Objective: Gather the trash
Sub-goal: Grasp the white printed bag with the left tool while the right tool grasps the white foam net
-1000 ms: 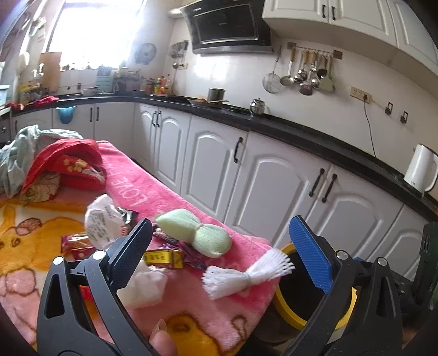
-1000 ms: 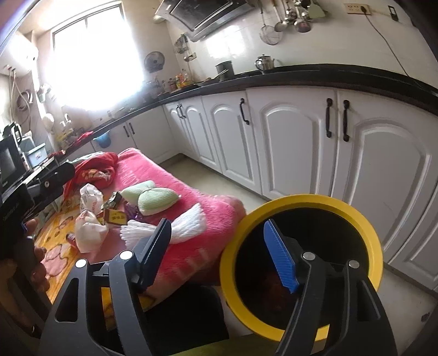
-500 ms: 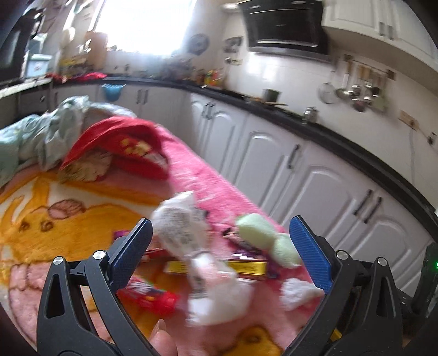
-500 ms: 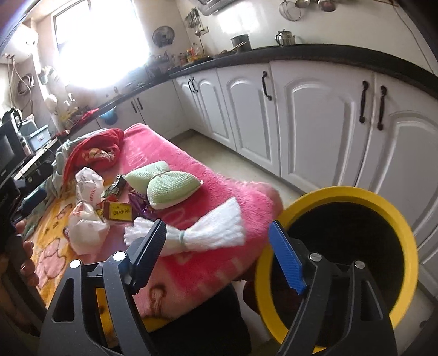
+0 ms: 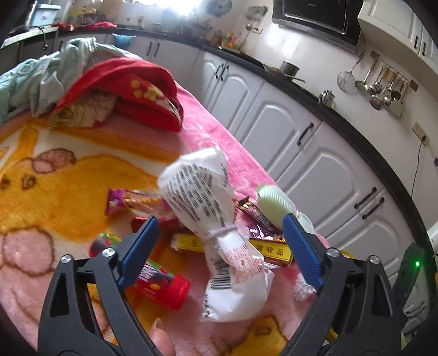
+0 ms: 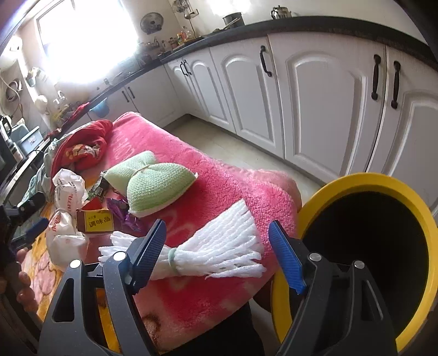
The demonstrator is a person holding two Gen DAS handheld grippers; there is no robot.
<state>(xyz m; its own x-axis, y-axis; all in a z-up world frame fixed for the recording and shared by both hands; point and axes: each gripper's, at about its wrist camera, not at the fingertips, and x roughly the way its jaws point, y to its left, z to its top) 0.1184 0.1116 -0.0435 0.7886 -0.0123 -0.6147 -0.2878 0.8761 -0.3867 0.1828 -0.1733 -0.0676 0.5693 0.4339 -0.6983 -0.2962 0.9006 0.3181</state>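
Since a second ago the left gripper (image 5: 219, 238) has been swung from the bin toward the litter pile; its jaws, closing but not yet pressing, now frame the white paper bag (image 5: 216, 227) at its tied neck. The right gripper (image 6: 216, 249), also spread and closing, has been lowered around the white fringe bundle (image 6: 202, 252), bin (image 6: 328, 197) at 3 o'clock. Two pickups are judged imminent; nothing is held yet.

A home kitchen, shown by white cabinets (image 6: 323, 109) under a black counter (image 5: 353, 131), a range hood (image 5: 314, 13), ladles (image 5: 380, 87) hung on the tiled wall, a pot (image 5: 290, 66) and kettle (image 6: 280, 12) on the counter, and a bright window (image 6: 82, 41).
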